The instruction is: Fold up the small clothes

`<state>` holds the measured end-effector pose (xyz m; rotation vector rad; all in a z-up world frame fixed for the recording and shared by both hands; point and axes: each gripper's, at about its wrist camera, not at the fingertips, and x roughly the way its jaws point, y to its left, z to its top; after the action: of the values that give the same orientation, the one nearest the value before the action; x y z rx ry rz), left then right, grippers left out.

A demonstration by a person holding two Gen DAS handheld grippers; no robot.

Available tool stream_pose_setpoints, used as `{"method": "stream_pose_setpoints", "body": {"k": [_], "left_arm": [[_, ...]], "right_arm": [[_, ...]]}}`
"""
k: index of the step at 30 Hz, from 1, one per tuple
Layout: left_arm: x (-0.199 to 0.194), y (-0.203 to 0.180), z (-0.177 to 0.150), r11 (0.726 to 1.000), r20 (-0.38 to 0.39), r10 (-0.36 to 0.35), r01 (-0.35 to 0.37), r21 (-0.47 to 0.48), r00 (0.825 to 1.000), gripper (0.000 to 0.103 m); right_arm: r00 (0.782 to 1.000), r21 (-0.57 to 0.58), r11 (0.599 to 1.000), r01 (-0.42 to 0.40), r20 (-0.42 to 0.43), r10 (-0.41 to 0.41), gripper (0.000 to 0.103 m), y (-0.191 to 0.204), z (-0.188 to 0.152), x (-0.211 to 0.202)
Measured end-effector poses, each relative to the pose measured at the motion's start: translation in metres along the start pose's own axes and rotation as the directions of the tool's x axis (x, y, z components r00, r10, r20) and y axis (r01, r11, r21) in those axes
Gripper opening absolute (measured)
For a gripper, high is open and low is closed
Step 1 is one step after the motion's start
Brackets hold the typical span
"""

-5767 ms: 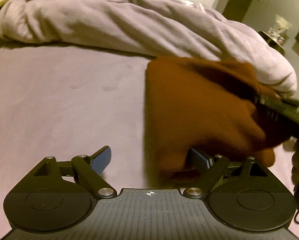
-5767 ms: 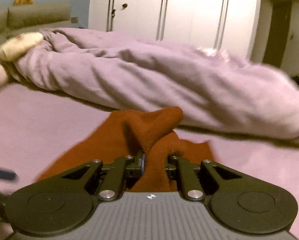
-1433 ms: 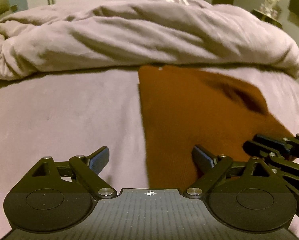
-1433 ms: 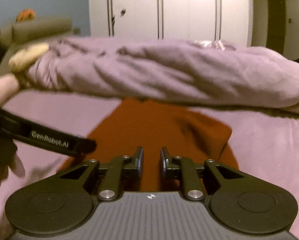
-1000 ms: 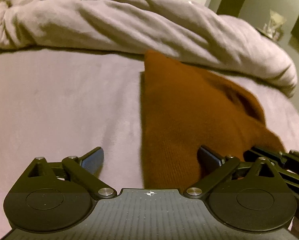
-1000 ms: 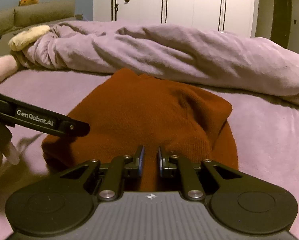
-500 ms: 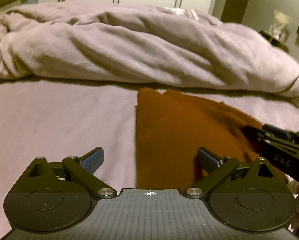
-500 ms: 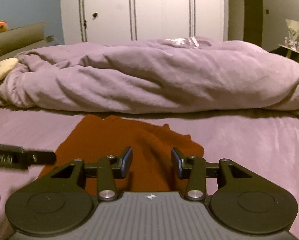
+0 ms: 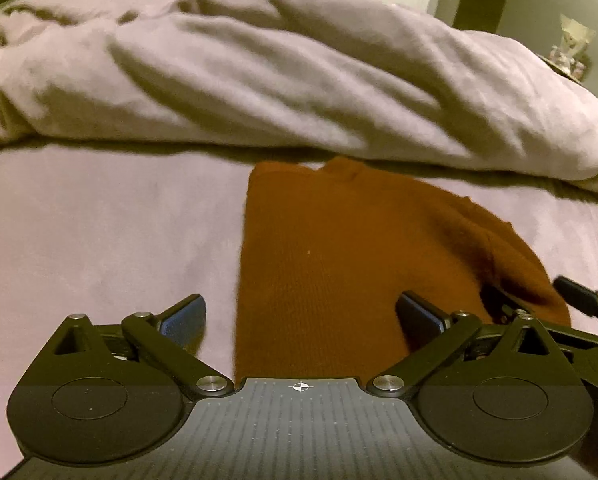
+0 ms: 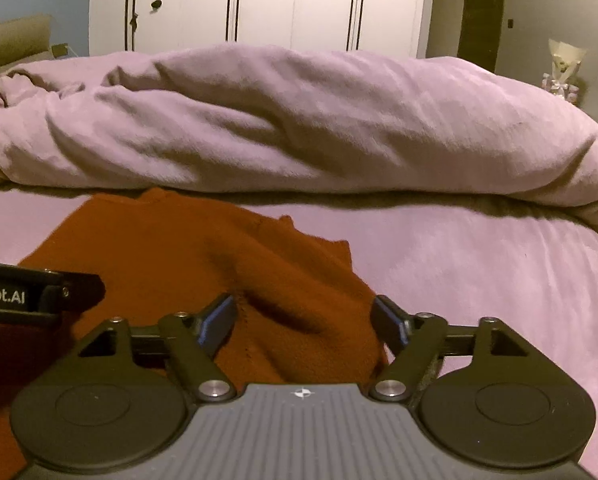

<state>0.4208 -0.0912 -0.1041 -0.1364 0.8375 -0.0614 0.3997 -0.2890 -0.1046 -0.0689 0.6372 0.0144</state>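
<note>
Left wrist view: left gripper and right gripper both spread wide over rust sweater.

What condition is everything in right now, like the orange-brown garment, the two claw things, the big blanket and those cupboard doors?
Rust-brown garment: folded, lying flat on the bed, held by neither gripper.
Left gripper: open, empty, over the garment's near left edge.
Right gripper: open, empty, over the garment's right side.
Duvet: bunched in a long heap behind the garment.
Wardrobe doors: closed.
</note>
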Motion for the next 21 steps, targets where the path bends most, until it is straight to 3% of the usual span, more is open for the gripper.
{"method": "stream_pose_setpoints", "body": {"k": [3, 6, 16, 18, 21], "left_arm": [[0.001, -0.003, -0.007, 1.0, 0.049, 0.017, -0.018, 0.009, 0.999, 0.103], [0.001, -0.009, -0.014, 0.998, 0.111, 0.052, -0.057, 0.037, 0.992, 0.103], [0.008, -0.009, -0.023, 0.997, 0.182, 0.071, -0.076, 0.017, 0.981, 0.103], [0.006, -0.008, -0.021, 0.998, 0.171, 0.065, -0.068, 0.008, 0.983, 0.103], [-0.005, 0.004, -0.012, 0.999, 0.107, 0.001, 0.004, -0.049, 0.994, 0.103]], "right_arm": [[1.0, 0.06, 0.998, -0.009, 0.003, 0.008, 0.083, -0.008, -0.007, 0.004], [0.999, 0.048, 0.999, 0.009, 0.034, -0.011, 0.083, -0.005, -0.012, 0.003], [0.998, 0.096, 0.995, -0.004, 0.069, -0.003, 0.086, -0.011, -0.022, 0.006], [0.997, 0.097, 0.995, -0.003, 0.072, -0.004, 0.087, -0.011, -0.022, 0.006], [0.996, 0.122, 0.992, -0.03, 0.082, 0.02, 0.093, -0.017, -0.02, 0.0]]}}
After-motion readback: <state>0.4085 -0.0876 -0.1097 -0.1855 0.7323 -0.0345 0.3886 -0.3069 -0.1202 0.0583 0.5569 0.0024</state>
